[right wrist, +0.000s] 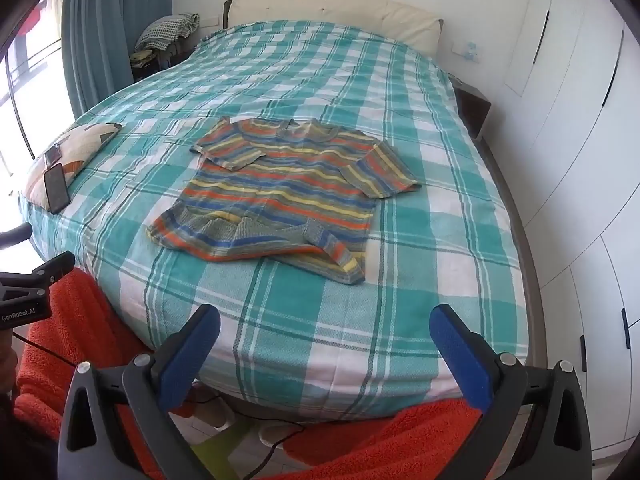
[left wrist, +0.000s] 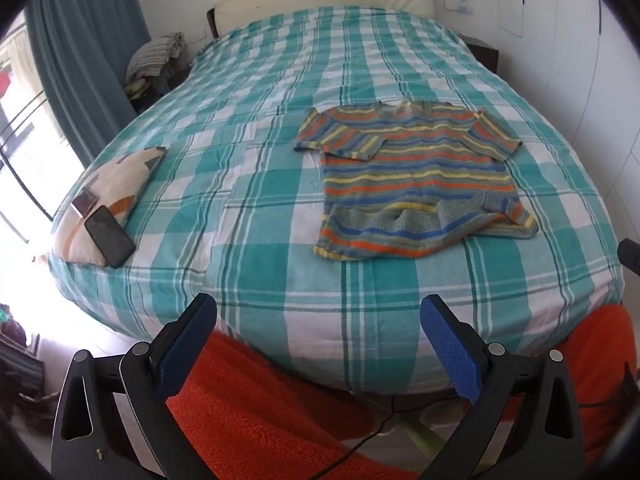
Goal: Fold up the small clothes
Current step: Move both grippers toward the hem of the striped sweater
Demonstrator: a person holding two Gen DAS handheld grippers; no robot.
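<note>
Both hand-held grippers are held off the foot of the bed (left wrist: 280,80), over the person's orange fleece-clad legs (left wrist: 256,400), and neither touches any cloth. The left gripper (left wrist: 320,344) has its blue-padded fingers (left wrist: 188,344) spread wide with nothing between them; the right gripper (right wrist: 324,352) stands the same, jaws wide apart and empty. In the right wrist view the left gripper's dark body shows at the left edge, clear of the mattress. The task's garment, a small striped sweater (left wrist: 412,176) (bands of orange, yellow, blue and grey-green), lies on the teal-and-white checked bedspread (left wrist: 360,320), neckline toward the headboard (left wrist: 320,0) and hem toward the grippers, well apart from both. It is not flat throughout: the hem is rumpled, with its right corner turned up over the body, and the left sleeve lies folded in across the chest, while the right sleeve extends outward. In the right wrist view the same sweater (right wrist: 280,192) sits left of centre on the bed. On the left edge of the bed rests a patterned cushion (left wrist: 120,184) bearing a dark phone (left wrist: 110,236) and a smaller flat item whose nature cannot be told. A heap of clothes (left wrist: 156,56) sits beside the teal curtain (left wrist: 88,60), and white wardrobe doors (right wrist: 580,140) line the right wall.
</note>
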